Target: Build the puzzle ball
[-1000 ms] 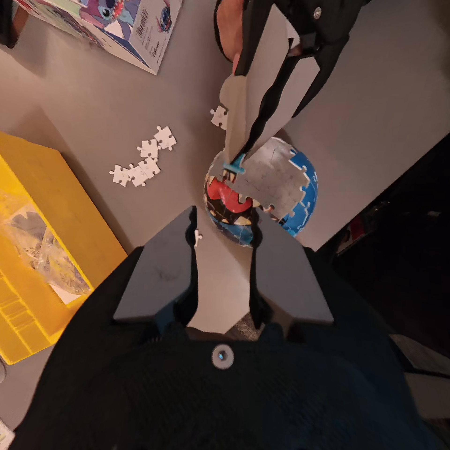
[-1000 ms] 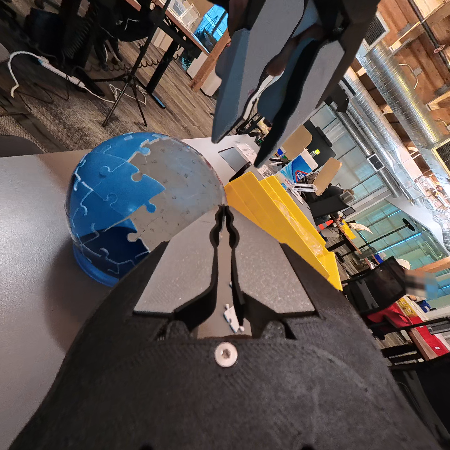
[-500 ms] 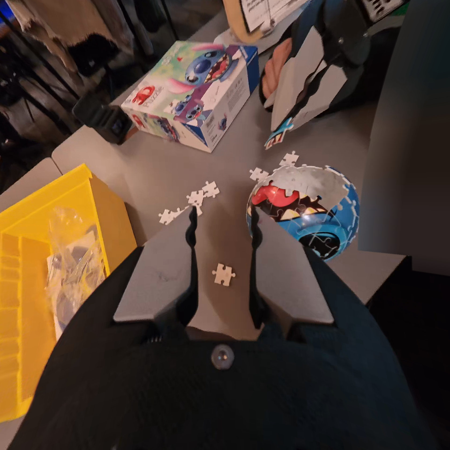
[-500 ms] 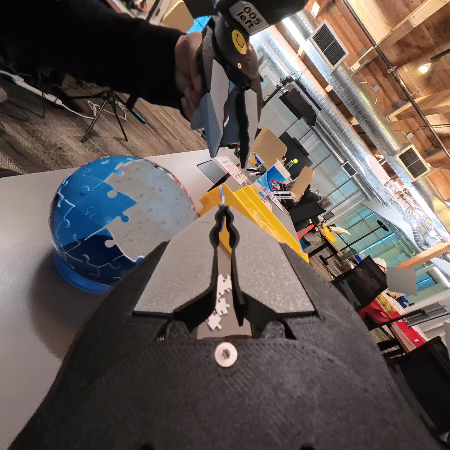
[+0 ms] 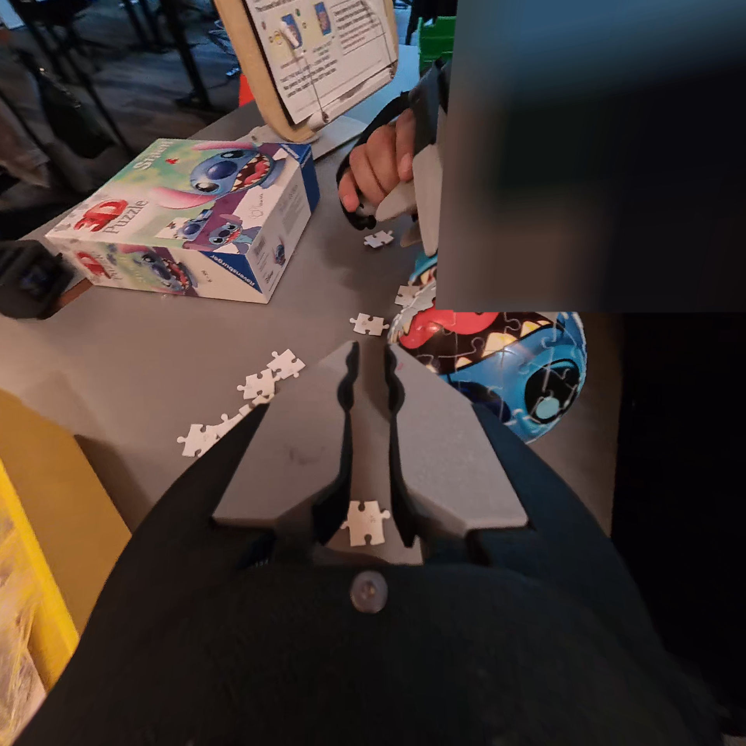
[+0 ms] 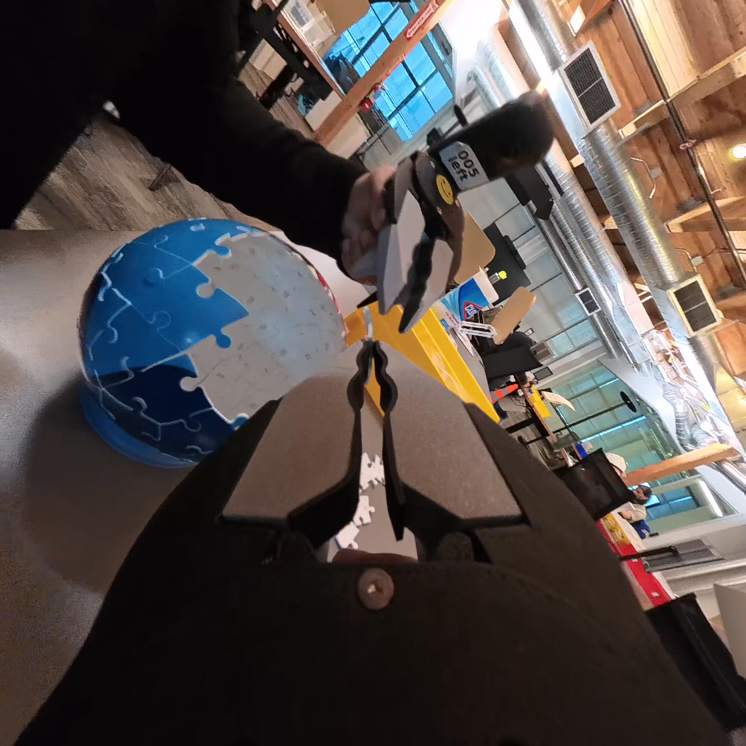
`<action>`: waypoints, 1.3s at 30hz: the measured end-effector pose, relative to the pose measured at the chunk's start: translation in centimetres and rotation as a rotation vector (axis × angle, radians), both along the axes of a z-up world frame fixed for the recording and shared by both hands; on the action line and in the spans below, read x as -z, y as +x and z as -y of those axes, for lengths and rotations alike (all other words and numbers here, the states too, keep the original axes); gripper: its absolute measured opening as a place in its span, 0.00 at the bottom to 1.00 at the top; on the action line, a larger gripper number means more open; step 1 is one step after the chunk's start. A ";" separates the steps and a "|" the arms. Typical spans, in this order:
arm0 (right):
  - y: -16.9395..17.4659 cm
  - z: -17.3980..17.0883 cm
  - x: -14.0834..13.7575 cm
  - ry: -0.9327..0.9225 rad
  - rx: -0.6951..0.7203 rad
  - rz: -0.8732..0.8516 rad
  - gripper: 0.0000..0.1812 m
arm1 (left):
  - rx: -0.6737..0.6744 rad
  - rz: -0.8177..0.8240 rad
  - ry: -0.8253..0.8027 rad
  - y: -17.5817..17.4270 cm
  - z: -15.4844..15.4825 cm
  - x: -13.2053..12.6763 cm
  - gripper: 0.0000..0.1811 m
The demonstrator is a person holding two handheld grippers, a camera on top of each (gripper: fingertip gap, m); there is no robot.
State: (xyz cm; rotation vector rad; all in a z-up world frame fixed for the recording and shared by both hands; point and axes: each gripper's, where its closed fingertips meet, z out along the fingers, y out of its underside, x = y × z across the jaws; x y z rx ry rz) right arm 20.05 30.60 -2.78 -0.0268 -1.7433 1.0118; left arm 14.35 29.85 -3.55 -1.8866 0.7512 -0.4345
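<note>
Only from the right wrist, right gripper (image 6: pixel 370 343) pinches a puzzle piece (image 6: pixel 366 323).

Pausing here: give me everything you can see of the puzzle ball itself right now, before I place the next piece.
The round, glossy plastic puzzle ball stands on the grey table, unfinished. In the right wrist view one side is blue interlocking pieces over a darker blue base ring; the rest is a bare pale grey surface with faint markings. In the left wrist view the printed side shows a red and black toothed mouth with blue below; a blurred patch hides its top. Neither gripper touches it.
</note>
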 end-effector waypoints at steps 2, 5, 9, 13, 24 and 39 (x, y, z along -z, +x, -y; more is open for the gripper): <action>-0.3 0.0 0.2 0.005 0.009 0.001 0.00 | 0.018 -0.001 0.008 0.0 -0.4 0.0 0.00; -0.6 0.0 0.2 0.007 0.014 -0.004 0.00 | 0.097 0.031 -0.013 1.0 0.0 -0.3 0.00; -0.5 -0.1 0.4 0.012 0.033 -0.008 0.00 | 0.115 0.019 -0.024 1.3 -0.7 -0.6 0.01; -0.5 0.1 0.8 0.034 0.062 -0.015 0.00 | 0.129 0.012 -0.031 1.8 -1.2 -0.4 0.04; -0.4 0.4 1.3 0.090 0.080 -0.031 0.00 | 0.166 0.040 -0.057 2.2 -1.2 -0.1 0.02; -0.5 0.5 1.6 0.117 0.061 -0.048 0.00 | 0.238 0.057 -0.138 3.1 -1.7 0.2 0.02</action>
